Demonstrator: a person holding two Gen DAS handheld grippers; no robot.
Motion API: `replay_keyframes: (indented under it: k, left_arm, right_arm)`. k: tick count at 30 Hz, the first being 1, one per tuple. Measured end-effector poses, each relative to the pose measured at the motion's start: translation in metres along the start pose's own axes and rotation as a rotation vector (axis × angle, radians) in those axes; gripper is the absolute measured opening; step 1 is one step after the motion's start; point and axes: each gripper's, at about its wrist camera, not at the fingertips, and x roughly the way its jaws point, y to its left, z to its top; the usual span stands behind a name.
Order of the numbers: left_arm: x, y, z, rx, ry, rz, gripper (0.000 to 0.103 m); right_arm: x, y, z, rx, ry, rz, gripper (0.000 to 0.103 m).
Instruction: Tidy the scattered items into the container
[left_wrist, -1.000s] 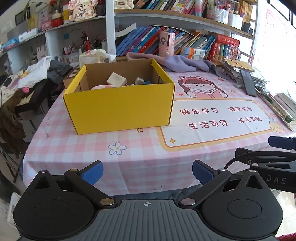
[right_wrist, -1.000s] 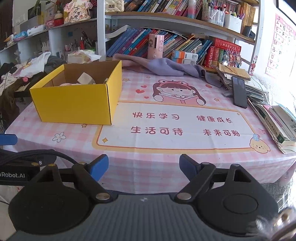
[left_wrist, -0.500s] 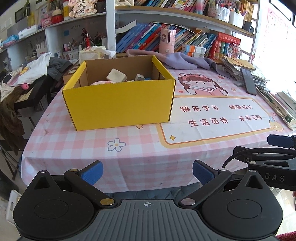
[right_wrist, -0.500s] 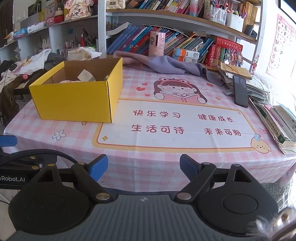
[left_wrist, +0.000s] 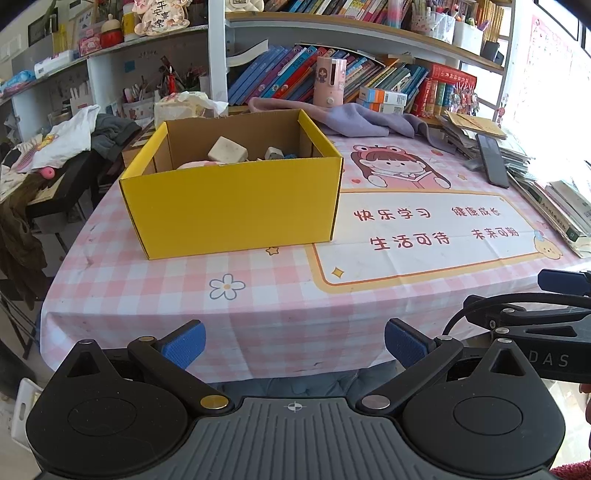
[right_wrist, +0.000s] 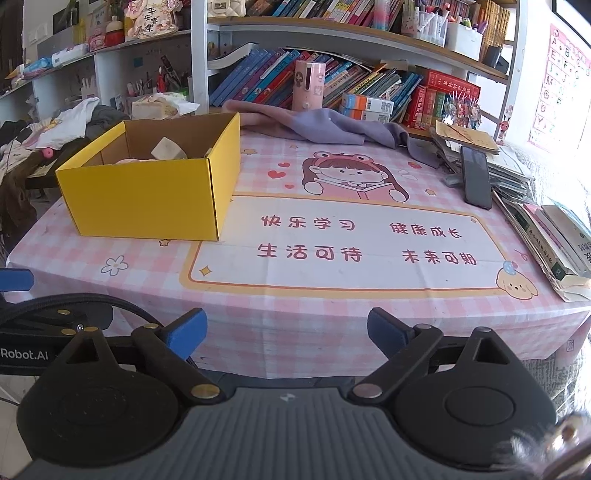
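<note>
We judge the tidying nearly or wholly finished: the yellow box (left_wrist: 232, 199) sits on the pink checked tablecloth (left_wrist: 147, 288) holding a pale block (left_wrist: 227, 150) and a few smaller bits, and we see no loose small items left on the cloth around it. Our left gripper (left_wrist: 293, 341) and right gripper (right_wrist: 286, 326) hover off the table's near edge, short of the box, both spread apart and empty, the right's jaws having just widened. The left view looks deeper into the box, while the right view alone shows the alphabet chart (right_wrist: 561, 85) far right of it.

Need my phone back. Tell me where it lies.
The black phone lies at the table's far right in the right wrist view, on the paper stack beside the purple cloth.
</note>
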Motion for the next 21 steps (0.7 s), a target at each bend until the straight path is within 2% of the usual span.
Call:
replay_keyframes:
  k: [21]
  left_arm:
    - [0.012,0.006,0.006,-0.015,0.021,-0.017,0.103]
  right_arm:
    - [0.005,0.001,0.003,0.007,0.011,-0.010,0.095]
